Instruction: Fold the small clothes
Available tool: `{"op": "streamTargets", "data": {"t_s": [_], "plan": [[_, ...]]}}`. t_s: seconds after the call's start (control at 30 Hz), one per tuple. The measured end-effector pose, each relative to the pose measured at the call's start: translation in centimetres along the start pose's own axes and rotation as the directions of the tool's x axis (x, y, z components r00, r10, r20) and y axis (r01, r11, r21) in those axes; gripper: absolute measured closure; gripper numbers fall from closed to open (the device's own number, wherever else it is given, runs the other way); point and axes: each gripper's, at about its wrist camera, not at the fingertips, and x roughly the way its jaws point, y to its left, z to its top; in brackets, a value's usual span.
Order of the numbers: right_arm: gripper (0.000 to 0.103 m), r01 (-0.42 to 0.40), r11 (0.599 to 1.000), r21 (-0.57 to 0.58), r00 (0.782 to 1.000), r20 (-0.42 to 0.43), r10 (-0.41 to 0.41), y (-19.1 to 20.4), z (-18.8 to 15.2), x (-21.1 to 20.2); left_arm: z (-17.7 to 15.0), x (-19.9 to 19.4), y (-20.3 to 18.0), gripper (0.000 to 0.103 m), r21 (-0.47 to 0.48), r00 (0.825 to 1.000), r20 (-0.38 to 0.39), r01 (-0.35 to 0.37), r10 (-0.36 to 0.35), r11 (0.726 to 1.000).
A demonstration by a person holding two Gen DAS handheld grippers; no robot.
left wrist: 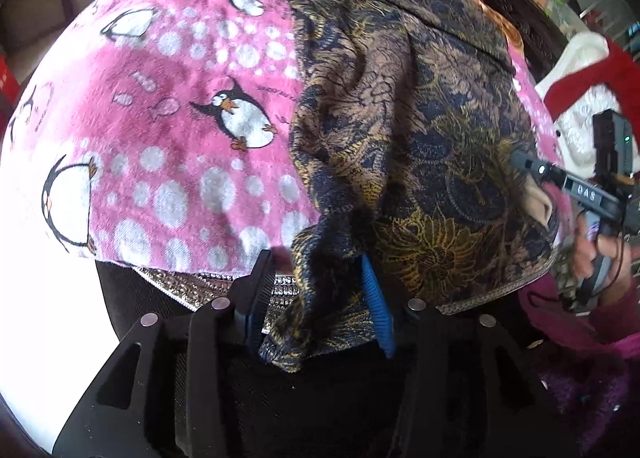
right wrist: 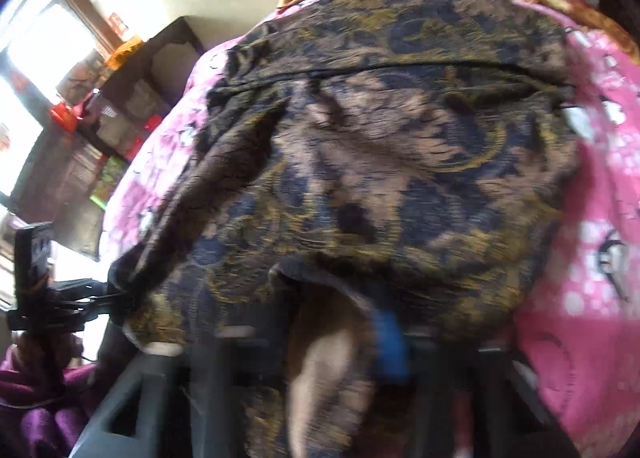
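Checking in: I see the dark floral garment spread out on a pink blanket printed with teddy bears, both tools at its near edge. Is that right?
Not quite. The pink blanket is printed with penguins and pale dots, not teddy bears; the left wrist view shows them clearly. The rest holds: the dark floral garment lies spread on it, with the left tool and the right tool at its near edge.

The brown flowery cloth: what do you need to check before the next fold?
1. Right gripper pinching the edge of the brown flowery cloth: ok.
2. Left gripper gripping it: not ok, jaws apart, cloth hanging loosely between them.
3. Cloth smooth: not ok, bunched and wrinkled.
4. Cloth resting on the pink penguin blanket: ok.
5. How much cloth the right grip holds: cannot tell, the right wrist view is blurred.
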Motion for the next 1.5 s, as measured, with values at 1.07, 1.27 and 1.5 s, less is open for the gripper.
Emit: {"op": "streamTargets", "data": {"t_s": [1.07,1.27,1.5], "plan": [[0.099,-0.206,0.944,0.256,0.885,0.461,0.068,-9.1,-0.9,-17.4,6.1,-10.7,0.5,0.099,0.028,0.904,0.338,0.266,-0.260,0.964],[0.099,-0.243,0.933,0.266,0.821,0.568,0.052,-10.7,6.9,-16.5,14.3,-12.4,0.2,0.099,0.074,0.849,0.482,0.208,-0.217,0.975],[0.099,-0.158,0.941,0.300,0.857,0.516,-0.021,-14.9,16.3,-12.2,25.9,-7.7,1.1,0.099,0.045,0.860,0.491,0.132,-0.137,0.990]]}}
